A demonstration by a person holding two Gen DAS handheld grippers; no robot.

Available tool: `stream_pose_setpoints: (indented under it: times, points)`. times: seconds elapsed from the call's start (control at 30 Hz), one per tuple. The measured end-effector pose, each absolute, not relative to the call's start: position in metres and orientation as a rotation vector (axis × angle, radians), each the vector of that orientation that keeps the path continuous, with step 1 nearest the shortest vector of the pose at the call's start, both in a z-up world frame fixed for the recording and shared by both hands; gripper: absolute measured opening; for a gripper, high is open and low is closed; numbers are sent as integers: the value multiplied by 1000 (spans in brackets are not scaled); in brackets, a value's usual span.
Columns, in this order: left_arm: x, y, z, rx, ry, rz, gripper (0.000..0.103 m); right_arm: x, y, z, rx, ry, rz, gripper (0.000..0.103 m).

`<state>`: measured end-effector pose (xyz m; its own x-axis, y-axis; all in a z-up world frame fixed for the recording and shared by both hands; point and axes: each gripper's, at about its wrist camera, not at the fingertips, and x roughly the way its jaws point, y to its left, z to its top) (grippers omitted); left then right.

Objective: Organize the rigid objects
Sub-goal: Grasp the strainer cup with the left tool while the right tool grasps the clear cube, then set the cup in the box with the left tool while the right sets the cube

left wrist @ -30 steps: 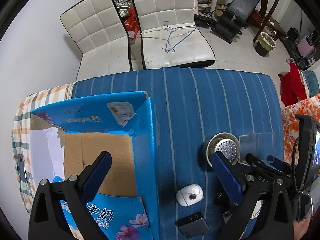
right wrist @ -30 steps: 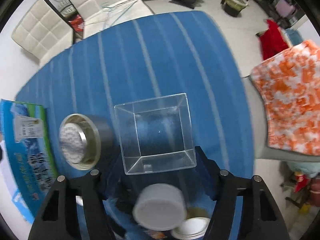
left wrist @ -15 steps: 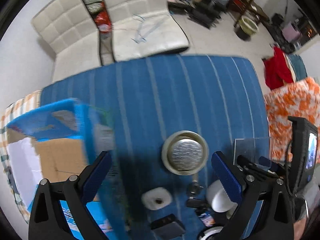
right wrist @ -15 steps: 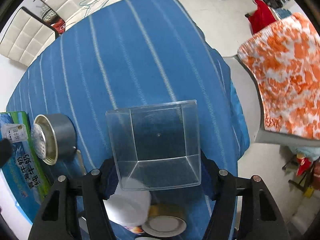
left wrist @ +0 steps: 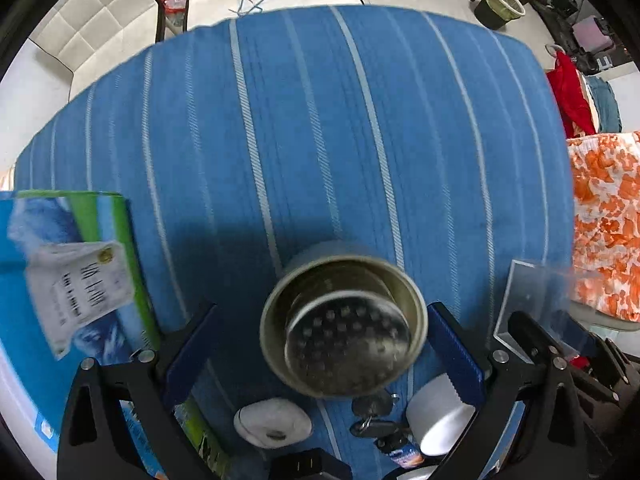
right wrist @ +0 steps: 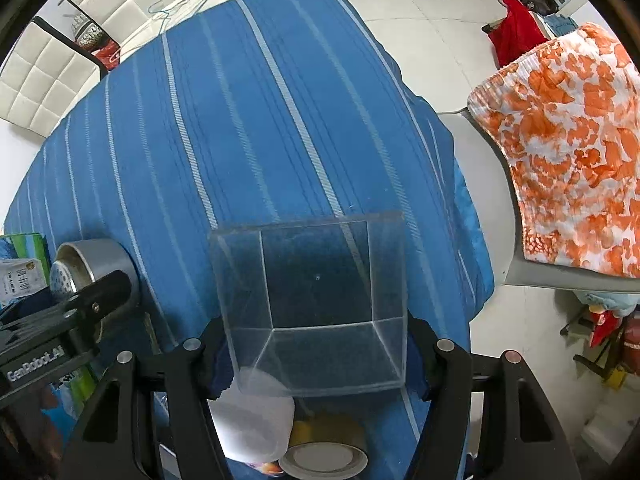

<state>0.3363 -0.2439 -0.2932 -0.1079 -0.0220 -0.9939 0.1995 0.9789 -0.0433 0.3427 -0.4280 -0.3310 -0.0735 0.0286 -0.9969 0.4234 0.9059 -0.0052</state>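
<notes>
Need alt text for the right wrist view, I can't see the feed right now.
The right gripper holds a clear plastic box between its fingers above the blue striped cloth. A metal strainer cup sits left, partly behind the left gripper.

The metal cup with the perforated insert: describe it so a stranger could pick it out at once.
Start at the blue striped tablecloth and go to its near part, just right of the blue milk carton. The metal cup stands there, between the open fingers of the left gripper. It is the only round steel thing, with a perforated disc inside; the clear plastic box and white tub nearby are not metal.
</notes>
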Motion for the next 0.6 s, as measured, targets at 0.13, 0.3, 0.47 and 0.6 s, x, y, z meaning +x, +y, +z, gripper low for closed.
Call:
stream_pose_setpoints:
  times: [0.13,0.3,0.47,0.6]
  points:
    - [339,-245,-299,155,1647,-191,85,345,-435,-339,384,1634,-350,68]
    - [337,-248,-306,157,1638,-211,69,346,-437,-344,379,1646,-363,68]
    - [331,-256,-308,169,1620,-205,69,350,-433,-344,348,1658,-382,67]
    - [327,-272,-310,179,1610,-200,69,346,-433,-337,365,1638,-384,67]
